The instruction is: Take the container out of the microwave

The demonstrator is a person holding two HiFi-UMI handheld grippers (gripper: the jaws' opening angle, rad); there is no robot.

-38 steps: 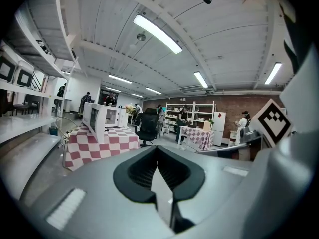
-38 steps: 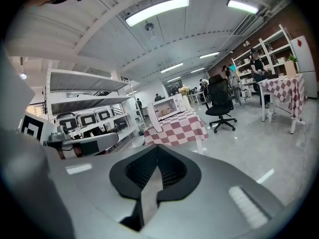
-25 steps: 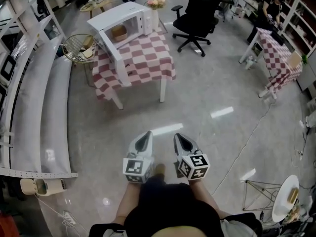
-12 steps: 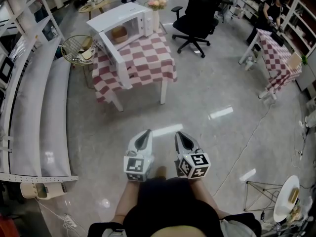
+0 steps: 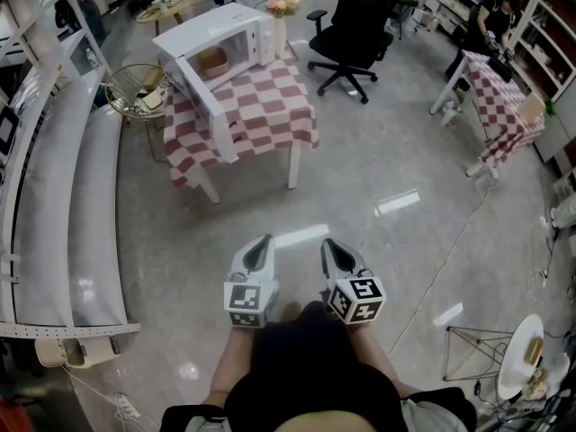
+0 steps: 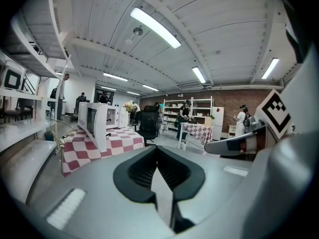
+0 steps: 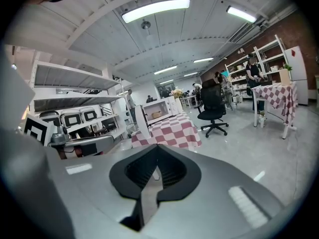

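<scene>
Now, hands: both forearms reach forward from the person's waist, side by side, over grey floor.
Left gripper (image 5: 261, 242): points ahead and slightly down. In the left gripper view its jaws are clenched together with nothing between them.
Right gripper (image 5: 328, 245): just beside the left one and pointing the same way. In the right gripper view its jaws meet at the tip, also empty.
Microwave (image 5: 219, 36): white, standing on the table (image 5: 270, 120) with a red-and-white checked cloth. Its door (image 5: 205, 104) is swung wide open toward the person.
Container (image 5: 213, 61): brownish, sitting inside the open microwave cavity. Its contents are too small to tell.
Wire basket (image 5: 133, 86): stands just left of the table. Something pale lies in it, but what it is cannot be told.
Container and grippers: well apart. The container is far ahead and a little left of both grippers, across the floor, and neither gripper touches it.
Nearby: a black office chair (image 5: 349, 32) stands right of the table, and flowers (image 5: 283, 4) stand beside the microwave.
</scene>
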